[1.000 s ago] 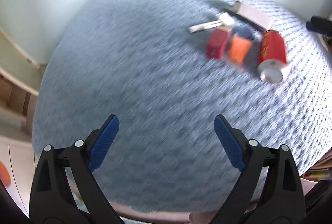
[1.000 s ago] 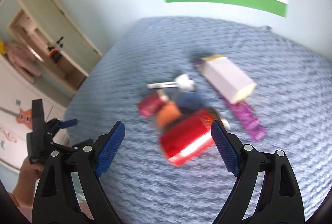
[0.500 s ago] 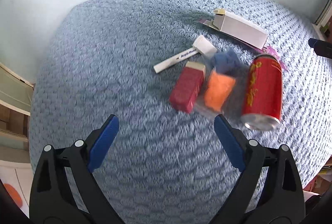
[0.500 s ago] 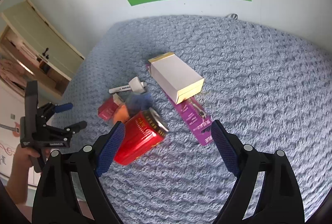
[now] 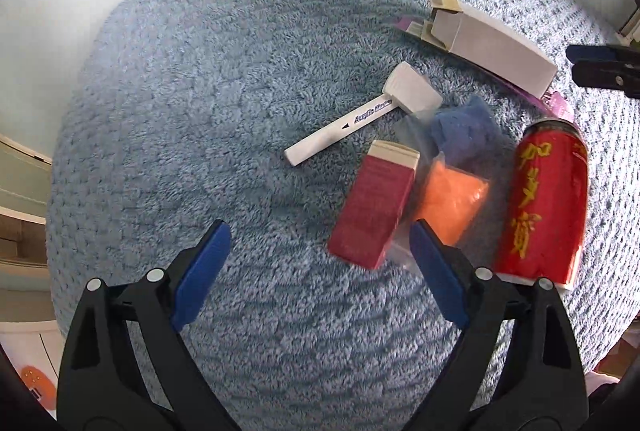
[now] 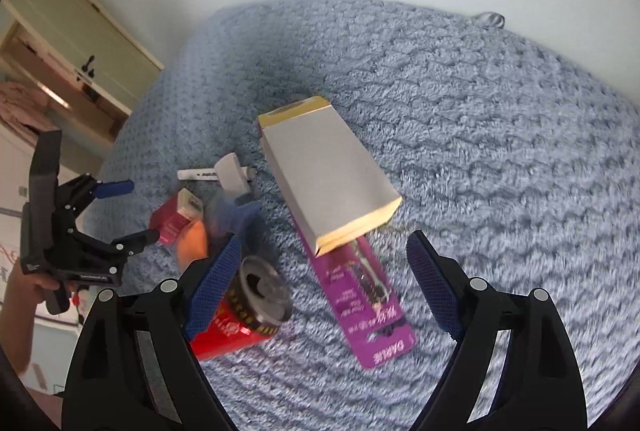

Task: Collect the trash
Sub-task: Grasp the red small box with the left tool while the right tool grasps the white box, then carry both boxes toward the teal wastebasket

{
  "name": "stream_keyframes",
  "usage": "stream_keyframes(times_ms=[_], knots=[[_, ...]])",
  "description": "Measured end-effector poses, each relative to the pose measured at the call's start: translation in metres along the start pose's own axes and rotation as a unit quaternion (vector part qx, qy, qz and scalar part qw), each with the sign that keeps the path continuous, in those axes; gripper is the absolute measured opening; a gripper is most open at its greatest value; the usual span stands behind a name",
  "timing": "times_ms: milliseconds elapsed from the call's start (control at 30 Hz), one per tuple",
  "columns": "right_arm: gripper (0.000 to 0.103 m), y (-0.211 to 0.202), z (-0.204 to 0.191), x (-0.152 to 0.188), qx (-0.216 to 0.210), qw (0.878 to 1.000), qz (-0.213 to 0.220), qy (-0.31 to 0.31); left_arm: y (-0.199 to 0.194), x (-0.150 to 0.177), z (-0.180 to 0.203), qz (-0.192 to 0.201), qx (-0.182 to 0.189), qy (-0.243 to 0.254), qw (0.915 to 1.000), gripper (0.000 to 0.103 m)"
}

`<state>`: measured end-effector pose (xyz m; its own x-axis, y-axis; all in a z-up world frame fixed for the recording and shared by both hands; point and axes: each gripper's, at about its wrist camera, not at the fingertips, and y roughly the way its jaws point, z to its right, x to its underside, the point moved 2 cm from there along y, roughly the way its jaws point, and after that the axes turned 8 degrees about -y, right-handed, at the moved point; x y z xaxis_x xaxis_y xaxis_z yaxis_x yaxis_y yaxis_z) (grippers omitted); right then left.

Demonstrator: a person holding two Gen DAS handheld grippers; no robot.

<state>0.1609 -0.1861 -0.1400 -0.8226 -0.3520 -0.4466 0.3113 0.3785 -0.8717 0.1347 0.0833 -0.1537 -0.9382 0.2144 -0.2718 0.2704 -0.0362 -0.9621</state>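
We have collected nothing yet: the red drink can, grey cardboard box at its one o'clock and white marker lie on the blue knitted blanket; our left gripper, jaws just narrowing on nothing, and right gripper gape empty.

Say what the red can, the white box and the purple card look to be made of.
Red can: likely thin metal, glossy printed wall, silvery end with a pull-tab opening.
White box: apparently matte cardboard, with sharp folds and open end flaps.
Purple card: probably glossy printed card, perhaps under clear plastic; flat and stiff-looking.
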Motion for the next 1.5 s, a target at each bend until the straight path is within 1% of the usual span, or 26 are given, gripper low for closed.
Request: stream_keyframes(times_ms=[67,133,200,267,333,367,400,433,467,600,667,800,933,967,1033,1100,1200,1367,1500], knots=[[0.084,0.01,0.003,-0.008,0.005,1.0,-0.008,-0.01,0.007,-0.004,0.004,-0.009,0.007,0.004,0.9999,0.078],[0.084,0.02,0.006,-0.014,-0.003,1.0,-0.018,-0.018,0.013,-0.007,0.006,-0.014,0.013,0.007,0.9998,0.071],[0.085,0.03,0.008,-0.02,-0.005,0.999,-0.025,-0.023,0.016,-0.009,0.007,-0.018,0.017,0.008,0.9997,0.069],[0.084,0.038,0.007,-0.025,-0.01,0.999,-0.026,-0.029,0.019,-0.011,0.01,-0.022,0.026,0.01,0.9994,0.06],[0.085,0.044,0.006,-0.027,-0.014,0.999,-0.03,-0.033,0.023,-0.011,0.013,-0.028,0.035,0.012,0.9989,0.047],[0.084,0.046,0.004,-0.028,-0.017,0.999,-0.031,-0.034,0.023,-0.011,0.014,-0.029,0.041,0.012,0.9987,0.043],[0.077,0.047,0.001,-0.029,-0.02,0.999,-0.03,-0.036,0.023,-0.01,0.015,-0.03,0.051,0.011,0.9982,0.036],[0.07,0.047,-0.001,-0.029,-0.022,0.999,-0.028,-0.04,0.022,-0.01,0.016,-0.03,0.054,0.011,0.998,0.029],[0.069,0.045,-0.005,-0.029,-0.022,0.998,-0.027,-0.043,0.02,-0.008,0.019,-0.027,0.053,0.012,0.9982,0.027],[0.069,0.031,-0.017,-0.028,-0.015,0.998,-0.006,-0.064,0.01,-0.002,0.019,-0.013,0.047,0.011,0.9988,0.027],[0.068,0.02,-0.02,-0.028,-0.015,0.998,0.007,-0.06,-0.001,0.004,0.016,-0.003,0.04,0.009,0.9991,0.027],[0.067,-0.005,-0.025,-0.03,-0.029,0.998,0.037,-0.042,-0.021,0.012,0.011,0.019,0.027,0.0,0.9994,0.027],[0.065,-0.024,-0.034,-0.027,-0.038,0.997,0.057,-0.031,-0.04,0.029,0.0,0.035,0.0,-0.002,0.9994,0.027],[0.065,-0.028,-0.037,-0.029,-0.04,0.997,0.061,-0.03,-0.044,0.035,-0.004,0.038,-0.001,-0.006,0.9993,0.027],[0.065,-0.034,-0.046,-0.027,-0.044,0.996,0.067,-0.033,-0.051,0.045,-0.009,0.042,-0.004,-0.015,0.999,0.027],[0.065,-0.036,-0.055,-0.024,-0.035,0.996,0.064,-0.044,-0.056,0.055,-0.017,0.045,-0.007,-0.024,0.9986,0.027],[0.065,-0.039,-0.066,-0.021,-0.033,0.996,0.064,-0.05,-0.061,0.067,-0.027,0.048,-0.009,-0.039,0.9981,0.027],[0.065,-0.049,-0.085,-0.027,-0.028,0.994,0.078,-0.064,-0.072,0.088,-0.044,0.058,-0.01,-0.065,0.9962,0.027],[0.065,-0.06,-0.107,-0.036,-0.031,0.992,0.089,-0.089,-0.079,0.1,-0.054,0.066,-0.013,-0.083,0.9943,0.027]])
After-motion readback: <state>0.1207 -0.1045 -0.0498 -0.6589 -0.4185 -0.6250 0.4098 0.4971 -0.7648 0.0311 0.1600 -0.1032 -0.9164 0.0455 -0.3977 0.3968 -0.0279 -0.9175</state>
